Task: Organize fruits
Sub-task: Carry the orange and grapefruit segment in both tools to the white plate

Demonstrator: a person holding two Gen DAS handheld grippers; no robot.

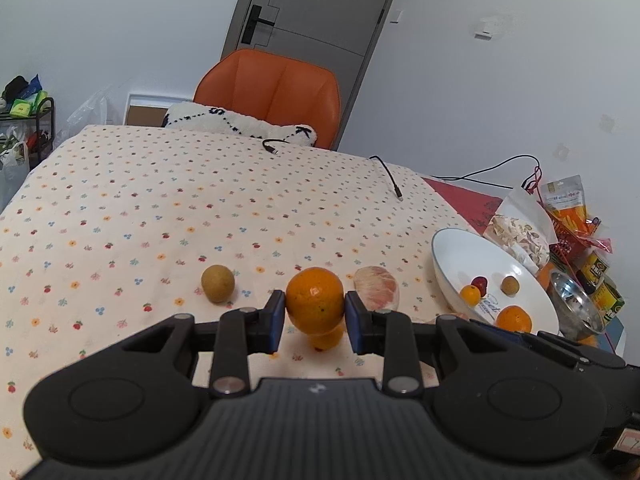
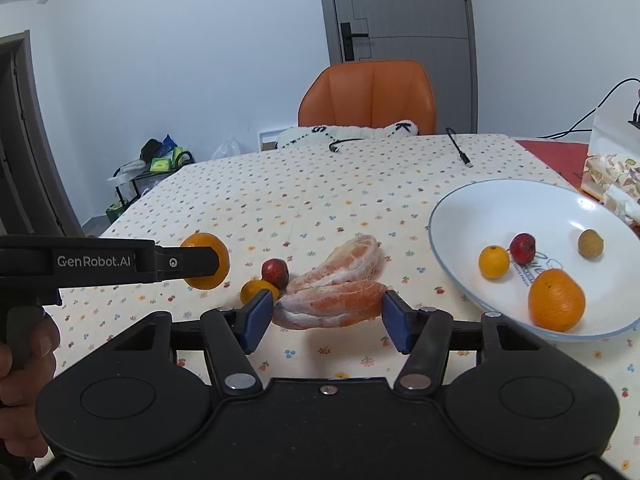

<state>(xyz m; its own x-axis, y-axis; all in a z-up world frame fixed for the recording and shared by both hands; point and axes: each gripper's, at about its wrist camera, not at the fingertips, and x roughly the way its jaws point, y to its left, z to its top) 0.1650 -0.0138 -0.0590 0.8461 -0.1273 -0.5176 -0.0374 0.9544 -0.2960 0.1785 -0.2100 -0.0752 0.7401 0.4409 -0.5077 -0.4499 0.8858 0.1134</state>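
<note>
Clamped by the left gripper (image 1: 315, 314) above the floral-clothed worktop (image 1: 160, 208), round orange mandarin (image 1: 315, 299) best carried level to the white ceramic bowl (image 1: 448, 276); right gripper (image 2: 327, 312), jaws apart, flanked peeled pink pomelo segment (image 2: 332, 304), best closed gently.

You are working in a home, in what looks like a dining corner. A table (image 2: 360, 184) under a flower-print cloth fills the room's middle, with an orange padded chair (image 2: 368, 96) pushed to its far side and a fluffy white cushion (image 2: 348, 134) on the seat. A grey door (image 2: 400, 12) with a black lever handle stands behind it. Snack packets (image 1: 564, 200) and cans (image 1: 600, 280) crowd one table edge, charging cables (image 2: 460, 152) trail across it, and a small cluttered rack (image 2: 160, 160) sits by the white wall.
</note>
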